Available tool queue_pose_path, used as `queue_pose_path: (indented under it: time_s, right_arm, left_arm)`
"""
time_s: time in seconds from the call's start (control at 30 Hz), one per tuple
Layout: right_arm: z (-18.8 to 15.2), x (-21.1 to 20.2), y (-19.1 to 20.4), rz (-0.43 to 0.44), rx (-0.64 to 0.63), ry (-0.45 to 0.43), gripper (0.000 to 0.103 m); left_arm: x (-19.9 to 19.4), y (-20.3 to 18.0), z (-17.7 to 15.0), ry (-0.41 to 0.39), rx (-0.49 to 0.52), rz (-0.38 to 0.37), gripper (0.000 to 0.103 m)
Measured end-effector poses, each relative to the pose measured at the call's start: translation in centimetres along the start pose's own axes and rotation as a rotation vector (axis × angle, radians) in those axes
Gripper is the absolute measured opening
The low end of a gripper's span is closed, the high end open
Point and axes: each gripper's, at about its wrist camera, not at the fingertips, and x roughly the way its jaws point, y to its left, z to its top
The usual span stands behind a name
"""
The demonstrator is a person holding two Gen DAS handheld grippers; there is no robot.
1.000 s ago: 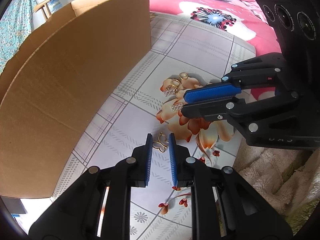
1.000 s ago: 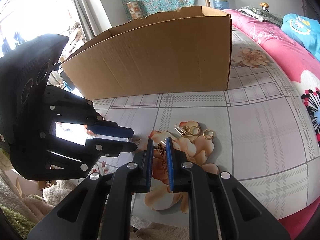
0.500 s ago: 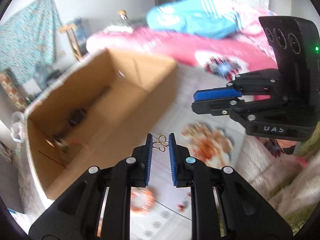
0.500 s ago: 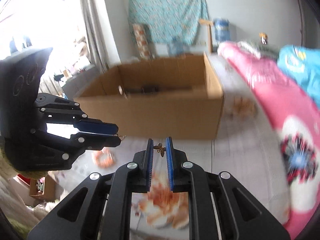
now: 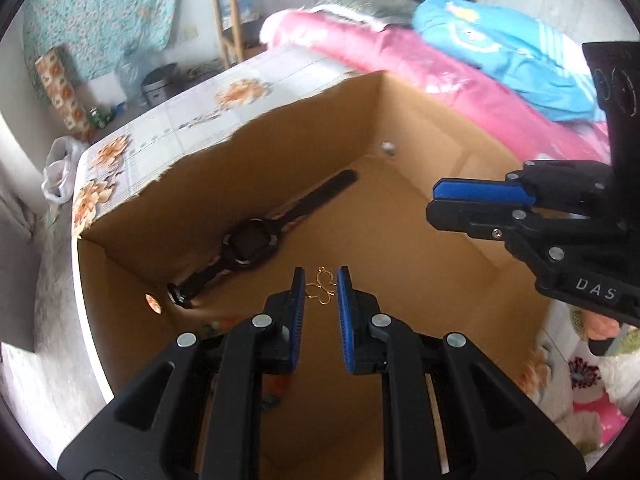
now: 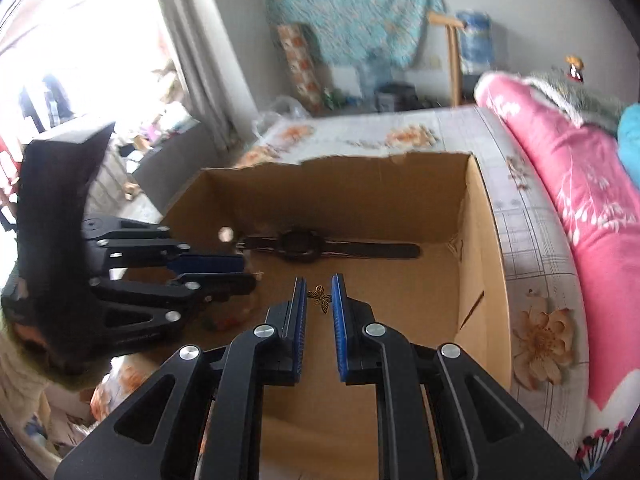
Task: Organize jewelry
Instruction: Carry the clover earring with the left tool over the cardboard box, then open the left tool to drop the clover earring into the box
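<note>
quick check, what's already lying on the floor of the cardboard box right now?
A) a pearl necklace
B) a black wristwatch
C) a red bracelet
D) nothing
B: a black wristwatch lies stretched out flat along the far wall inside the cardboard box; the right wrist view shows it too, and neither view shows a necklace or a bracelet in the box.

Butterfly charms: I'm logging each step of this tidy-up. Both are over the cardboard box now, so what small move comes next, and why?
Probably open both tools and let the pieces drop. The left tool holds a gold outline butterfly charm and the right tool a darker butterfly charm, both above the open cardboard box, whose floor already holds a black watch. Nothing appears to lie directly beneath them.
</note>
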Motion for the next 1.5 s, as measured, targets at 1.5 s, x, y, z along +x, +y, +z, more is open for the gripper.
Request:
queue_pose_path:
  time_s: [1.5]
  right_arm:
    - [-14.9,-12.9,-1.6,-0.075,0.141,-0.116,0.032]
  left_arm:
    - [-5.0,-11.3,-15.0,-0.186,-0.004,-0.226,0.04]
